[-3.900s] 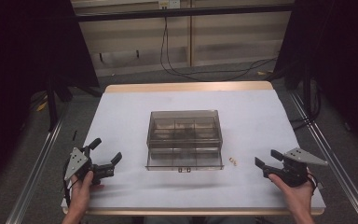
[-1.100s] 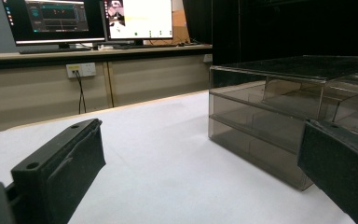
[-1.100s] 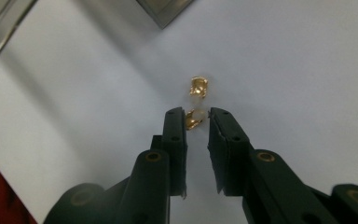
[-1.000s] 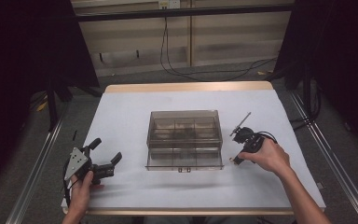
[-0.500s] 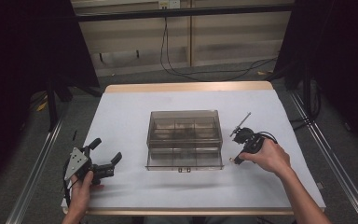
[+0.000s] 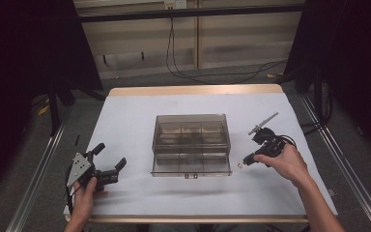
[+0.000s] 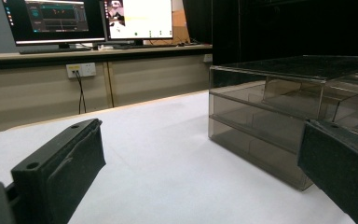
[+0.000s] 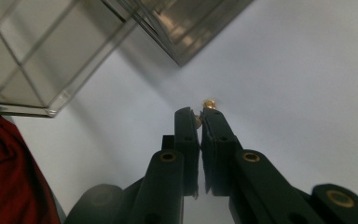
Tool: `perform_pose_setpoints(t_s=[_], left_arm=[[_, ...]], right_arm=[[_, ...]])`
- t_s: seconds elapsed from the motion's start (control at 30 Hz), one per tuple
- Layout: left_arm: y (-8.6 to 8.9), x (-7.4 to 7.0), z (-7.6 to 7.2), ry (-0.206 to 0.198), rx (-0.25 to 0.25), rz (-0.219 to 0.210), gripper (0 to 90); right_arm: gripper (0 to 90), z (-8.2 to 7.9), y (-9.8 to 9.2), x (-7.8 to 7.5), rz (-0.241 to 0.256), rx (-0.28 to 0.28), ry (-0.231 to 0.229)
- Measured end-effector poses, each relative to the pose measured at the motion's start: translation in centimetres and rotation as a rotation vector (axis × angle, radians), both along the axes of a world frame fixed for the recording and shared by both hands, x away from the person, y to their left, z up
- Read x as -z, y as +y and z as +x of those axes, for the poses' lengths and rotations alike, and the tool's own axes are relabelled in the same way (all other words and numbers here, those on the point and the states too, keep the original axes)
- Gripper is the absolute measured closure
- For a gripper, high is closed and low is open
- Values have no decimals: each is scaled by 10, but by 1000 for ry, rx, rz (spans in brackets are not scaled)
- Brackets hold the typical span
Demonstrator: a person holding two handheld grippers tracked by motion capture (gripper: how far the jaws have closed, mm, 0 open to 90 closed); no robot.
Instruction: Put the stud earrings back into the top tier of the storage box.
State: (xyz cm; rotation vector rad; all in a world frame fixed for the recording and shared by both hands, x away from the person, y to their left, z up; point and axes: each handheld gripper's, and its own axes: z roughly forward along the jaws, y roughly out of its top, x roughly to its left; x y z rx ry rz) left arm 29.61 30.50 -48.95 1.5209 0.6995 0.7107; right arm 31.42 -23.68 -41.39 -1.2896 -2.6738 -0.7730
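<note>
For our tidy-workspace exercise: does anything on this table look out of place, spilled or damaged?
Nothing looks spilled or damaged. The smoky plastic organiser box sits square and closed on the white table. The one stray item, a tiny brass piece, is pinched at the right gripper tips beside the box.

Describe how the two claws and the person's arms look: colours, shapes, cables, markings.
Both claws are black with two flat jaws. The left claw carries a grey three-cornered plate on top; its jaw faces have dark padded surfaces. The right claw has brass-coloured pivot rings on its linkage, a thin grey rod sticking up, and a black cable. The forearms are bare, no sleeves.
</note>
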Motion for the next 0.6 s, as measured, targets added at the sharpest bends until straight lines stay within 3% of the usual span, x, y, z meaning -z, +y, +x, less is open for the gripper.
perform_pose_setpoints(t_s=[0.07, 0.17, 0.3, 0.43, 0.6], left_arm=[[0, 0, 0, 1, -1, 4, 7], [0, 0, 0, 0, 4, 1, 7], [0, 0, 0, 0, 3, -1, 7], [0, 0, 0, 5, 5, -8, 7], [0, 0, 0, 4, 5, -6, 7]], right_arm=[[856, -3, -2, -4, 28, 1, -17], [855, -7, -2, -9, 85, -47, -70], [855, -10, -1, -13, 88, -55, -88], [856, -14, -2, -22, 130, -91, -169], [856, -17, 2, -34, 150, -98, -199]])
